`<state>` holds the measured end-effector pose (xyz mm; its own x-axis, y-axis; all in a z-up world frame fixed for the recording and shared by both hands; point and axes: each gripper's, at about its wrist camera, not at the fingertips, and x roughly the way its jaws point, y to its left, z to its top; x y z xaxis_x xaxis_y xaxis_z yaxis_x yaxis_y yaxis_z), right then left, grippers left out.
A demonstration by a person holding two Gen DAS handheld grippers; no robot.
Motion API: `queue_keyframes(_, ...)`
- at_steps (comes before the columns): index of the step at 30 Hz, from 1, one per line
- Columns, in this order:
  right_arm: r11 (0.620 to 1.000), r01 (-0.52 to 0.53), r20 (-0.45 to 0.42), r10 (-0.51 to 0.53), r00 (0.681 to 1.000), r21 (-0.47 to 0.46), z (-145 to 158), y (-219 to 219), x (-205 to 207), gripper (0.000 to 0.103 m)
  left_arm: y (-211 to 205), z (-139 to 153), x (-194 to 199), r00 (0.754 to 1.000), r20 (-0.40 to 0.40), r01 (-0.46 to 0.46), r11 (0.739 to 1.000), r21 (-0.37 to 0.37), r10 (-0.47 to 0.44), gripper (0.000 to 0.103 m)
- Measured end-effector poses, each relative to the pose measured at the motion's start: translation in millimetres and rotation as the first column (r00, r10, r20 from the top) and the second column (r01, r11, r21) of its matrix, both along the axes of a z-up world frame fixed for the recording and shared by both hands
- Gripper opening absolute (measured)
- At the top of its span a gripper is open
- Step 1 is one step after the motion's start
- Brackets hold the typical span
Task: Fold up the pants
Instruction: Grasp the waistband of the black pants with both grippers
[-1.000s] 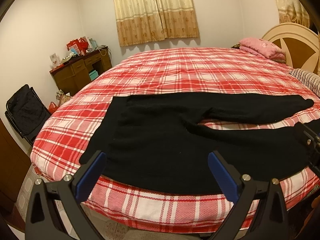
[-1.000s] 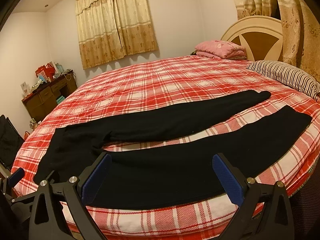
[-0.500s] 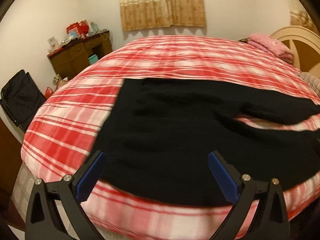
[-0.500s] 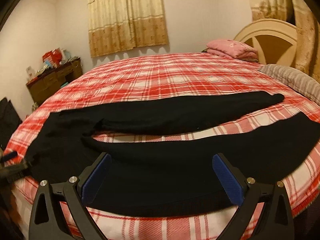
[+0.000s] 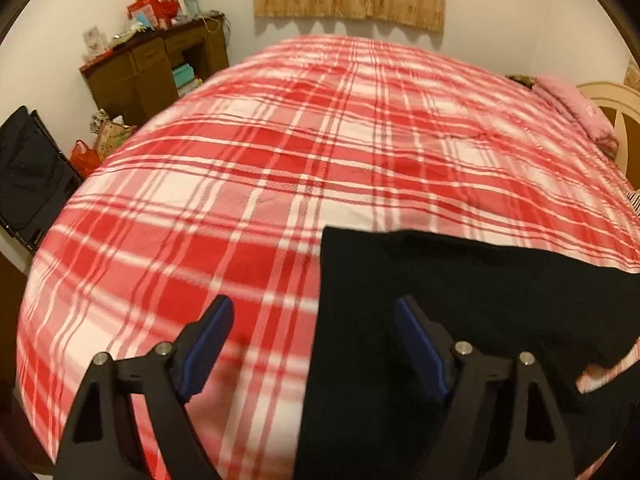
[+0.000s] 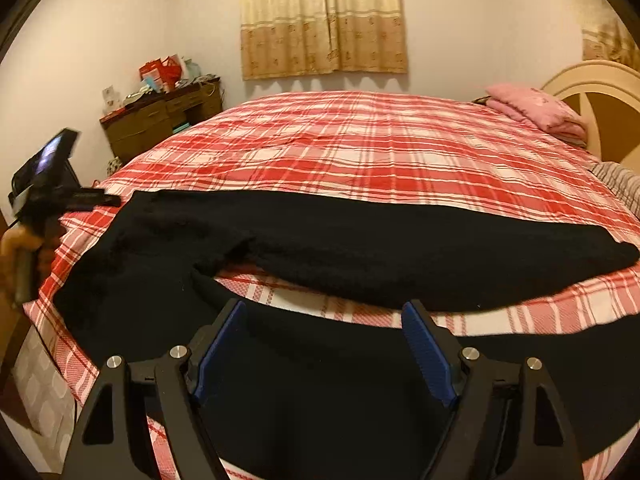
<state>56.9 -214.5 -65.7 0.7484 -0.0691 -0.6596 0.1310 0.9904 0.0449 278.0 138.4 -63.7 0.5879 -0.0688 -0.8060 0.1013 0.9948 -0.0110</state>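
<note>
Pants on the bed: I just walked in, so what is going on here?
A person is starting to fold black pants spread flat on a red plaid bed. The left gripper straddles the waist edge; the right gripper hangs over the near leg. Both are closing; neither holds fabric yet.

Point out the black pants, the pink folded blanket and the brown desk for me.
black pants [image 6: 400,240], right wrist view, on the far leg lying across the bed.
pink folded blanket [image 6: 536,110], right wrist view, on its top fold near the headboard.
brown desk [image 6: 160,118], right wrist view, on its drawer front.
</note>
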Motion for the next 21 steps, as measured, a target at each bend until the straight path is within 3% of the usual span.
queue_keyframes(3, 0.998, -0.046, -0.024, 0.045, 0.999, -0.043, 2, -3, 11, 0.081, -4, -13, 17, 0.998, -0.048, 0.034, 0.999, -0.027, -0.035, 0.084)
queue_keyframes(7, 0.991, -0.117, -0.042, 0.115, 0.993, -0.061, 12, -20, 40, 0.081, -13, -25, 32, 0.995, -0.079, 0.056, 0.998, -0.005, -0.056, 0.084)
queue_keyframes(11, 0.975, -0.195, -0.098, 0.185, 0.978, -0.103, 15, -40, 98, 0.081, -12, -28, 36, 0.995, -0.068, 0.065, 0.998, -0.023, -0.066, 0.073)
queue_keyframes(16, 0.954, -0.285, -0.250, 0.256, 0.934, -0.088, -11, -65, 172, 0.081, -16, -26, 47, 0.992, -0.093, 0.081, 0.996, -0.031, -0.083, 0.074)
queue_keyframes(19, 0.941, -0.331, -0.307, 0.295, 0.905, -0.069, -27, -74, 197, 0.081, -17, -26, 51, 0.989, -0.104, 0.097, 0.994, -0.046, -0.101, 0.075)
queue_keyframes(21, 0.920, -0.392, -0.367, 0.360, 0.858, -0.014, -43, -76, 210, 0.081, -20, -27, 54, 0.987, -0.108, 0.112, 0.992, -0.052, -0.117, 0.075)
